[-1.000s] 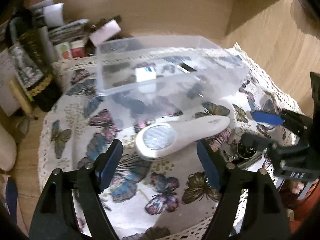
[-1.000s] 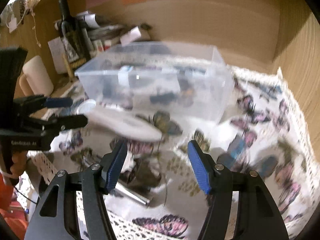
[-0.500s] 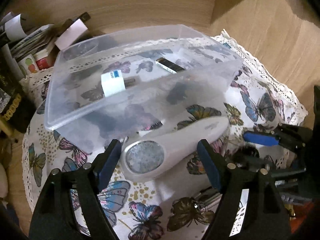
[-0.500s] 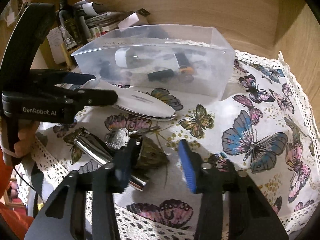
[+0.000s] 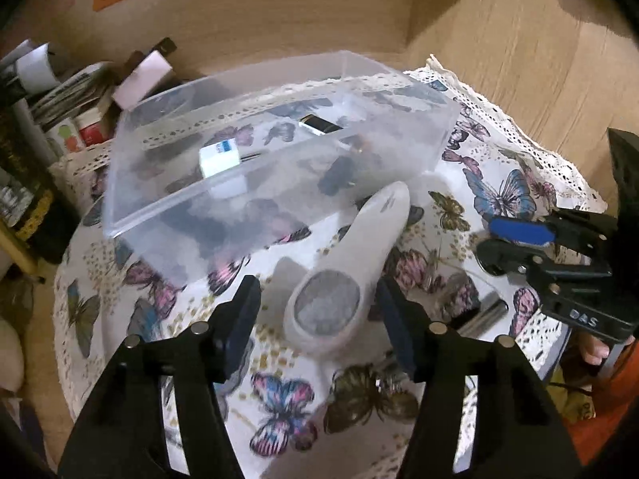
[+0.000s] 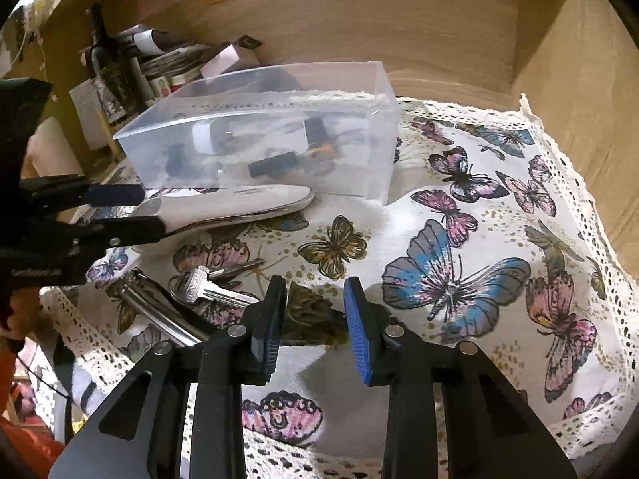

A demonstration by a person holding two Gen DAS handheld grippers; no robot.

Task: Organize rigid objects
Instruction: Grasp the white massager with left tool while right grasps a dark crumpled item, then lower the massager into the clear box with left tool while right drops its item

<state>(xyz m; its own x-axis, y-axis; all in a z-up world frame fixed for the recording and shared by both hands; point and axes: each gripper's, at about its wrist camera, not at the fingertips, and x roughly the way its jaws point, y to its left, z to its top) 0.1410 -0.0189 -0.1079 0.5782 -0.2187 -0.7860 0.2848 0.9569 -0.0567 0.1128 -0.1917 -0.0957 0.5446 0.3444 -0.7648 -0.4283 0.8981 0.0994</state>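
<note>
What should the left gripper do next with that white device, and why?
Probably close the left gripper on the white device. Its round end sits between the open jaws, not yet clamped, and the clear bin it likely belongs in is just beyond.

You face a light wooden back wall (image 6: pixel 399 28) meeting a wooden side panel (image 6: pixel 591 92) at your right. A white lace-edged butterfly-print tablecloth (image 6: pixel 459 271) covers the table. A dark glass bottle (image 6: pixel 104 56) stands at the left.

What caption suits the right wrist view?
Open right gripper above keys; left gripper around white device beside clear bin.
</note>
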